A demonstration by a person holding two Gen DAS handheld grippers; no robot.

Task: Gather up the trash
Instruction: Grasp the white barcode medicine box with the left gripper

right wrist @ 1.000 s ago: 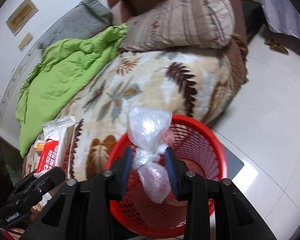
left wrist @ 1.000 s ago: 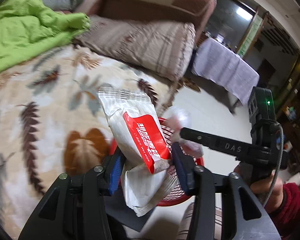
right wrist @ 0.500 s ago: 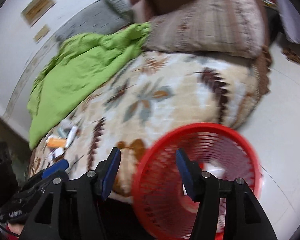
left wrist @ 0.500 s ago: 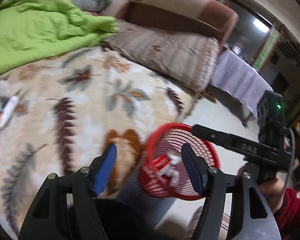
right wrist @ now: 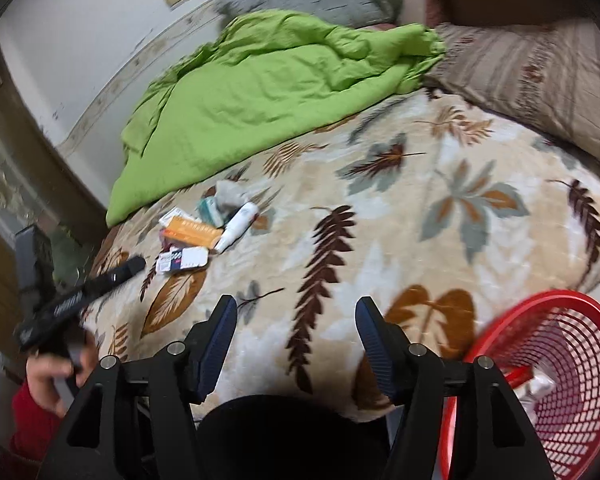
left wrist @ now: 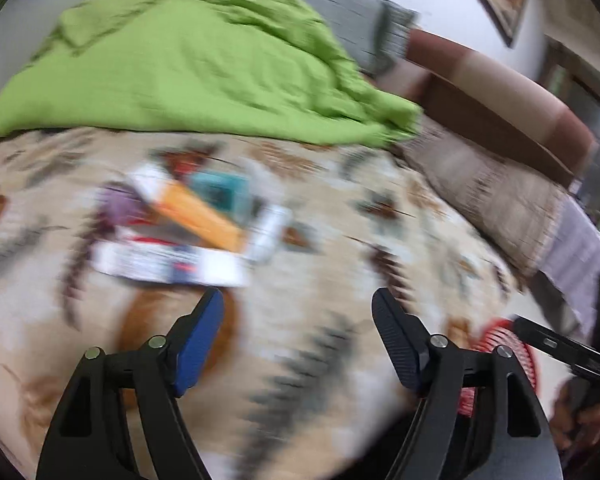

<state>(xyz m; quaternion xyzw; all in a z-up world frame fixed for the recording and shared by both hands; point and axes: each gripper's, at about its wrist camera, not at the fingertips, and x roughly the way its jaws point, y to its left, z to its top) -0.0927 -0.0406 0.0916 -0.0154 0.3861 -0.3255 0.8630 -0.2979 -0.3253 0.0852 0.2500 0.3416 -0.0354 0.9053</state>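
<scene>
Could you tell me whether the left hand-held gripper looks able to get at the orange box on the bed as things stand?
Probably yes: the left hand-held gripper, empty with jaws opening, faces the orange box, which lies atop the trash pile with nothing in between.

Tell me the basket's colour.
Red, a plastic mesh; clearest in the right wrist view.

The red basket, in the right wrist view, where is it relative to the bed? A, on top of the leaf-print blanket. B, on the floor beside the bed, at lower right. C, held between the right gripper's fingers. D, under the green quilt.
B: the red basket stands at the lower right, below the edge of the leaf-print blanket, apart from the green quilt; nothing is between the opening jaws of the right gripper.
</scene>
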